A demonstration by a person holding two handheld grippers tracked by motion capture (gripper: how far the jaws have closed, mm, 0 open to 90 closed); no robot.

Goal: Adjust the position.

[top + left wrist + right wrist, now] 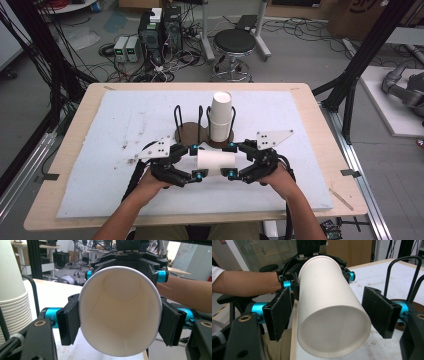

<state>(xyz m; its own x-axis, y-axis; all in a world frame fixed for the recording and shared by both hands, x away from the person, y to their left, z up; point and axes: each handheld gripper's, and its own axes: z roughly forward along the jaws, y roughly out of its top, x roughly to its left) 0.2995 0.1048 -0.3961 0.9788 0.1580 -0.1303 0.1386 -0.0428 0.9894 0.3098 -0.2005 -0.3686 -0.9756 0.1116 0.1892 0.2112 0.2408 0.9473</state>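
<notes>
A white paper cup [216, 160] lies on its side in the air, between my two grippers near the table's front. My left gripper [196, 162] is shut on its open rim; in the left gripper view the cup's mouth [120, 312] faces the camera, with both pads [70, 322] pressed to its sides. My right gripper [231, 161] stands open around the cup's closed bottom [334, 335], its right pad [378, 311] clearly off the wall. Just behind, a stack of white cups [221, 115] stands upright in a wire holder [186, 131].
The holder has two round brown bases and black wire loops [402, 272]; its left slot holds no cups. The stack [12, 292] stands close to my left gripper. A pale blue mat [115, 165] covers the wooden table. A stool [234, 42] and cables are on the floor beyond.
</notes>
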